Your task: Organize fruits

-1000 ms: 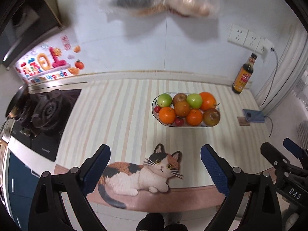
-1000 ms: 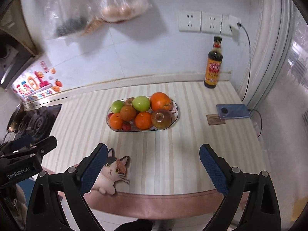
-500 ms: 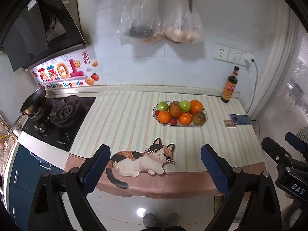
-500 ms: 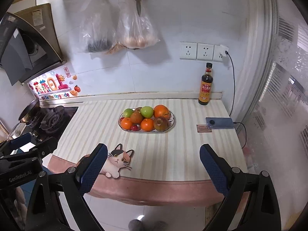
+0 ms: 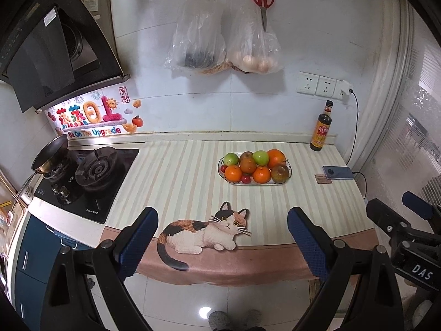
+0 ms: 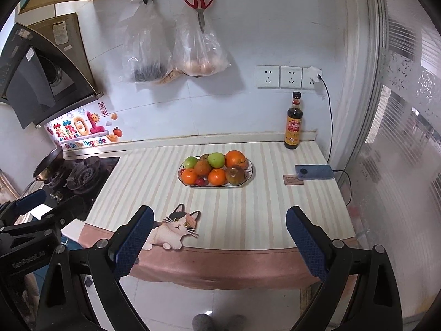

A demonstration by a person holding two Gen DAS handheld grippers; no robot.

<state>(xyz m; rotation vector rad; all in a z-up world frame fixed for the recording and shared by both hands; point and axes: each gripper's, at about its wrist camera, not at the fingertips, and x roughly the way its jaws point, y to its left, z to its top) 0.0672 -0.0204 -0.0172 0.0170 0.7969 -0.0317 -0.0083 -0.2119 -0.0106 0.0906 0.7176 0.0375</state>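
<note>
An oval plate (image 5: pixel 288 163) (image 6: pixel 250 167) on the striped counter holds several fruits: oranges (image 5: pixel 233 173) (image 6: pixel 234 158), green apples (image 5: pixel 261 157) (image 6: pixel 216 160), brownish fruits and small red ones. My left gripper (image 5: pixel 222 244) is open and empty, held well back from the counter's front edge, above the floor. In the right wrist view my right gripper (image 6: pixel 219 241) is likewise open and empty, also short of the counter. Each gripper shows at the edge of the other's view. The plate is far from both.
A gas stove (image 5: pixel 93 172) with a small pan (image 5: pixel 51 153) takes the counter's left end. A dark sauce bottle (image 6: pixel 293 122) stands at the back right, with a charging phone (image 6: pixel 315 171) near it. Bags (image 5: pixel 198 44) and red scissors (image 6: pixel 199 0) hang on the wall. A cat picture (image 5: pixel 205 231) marks the counter front.
Both grippers have pulled back and away from the counter; the plate of fruit looks smaller and the floor and the upper wall have come into view. Both stayed open.
</note>
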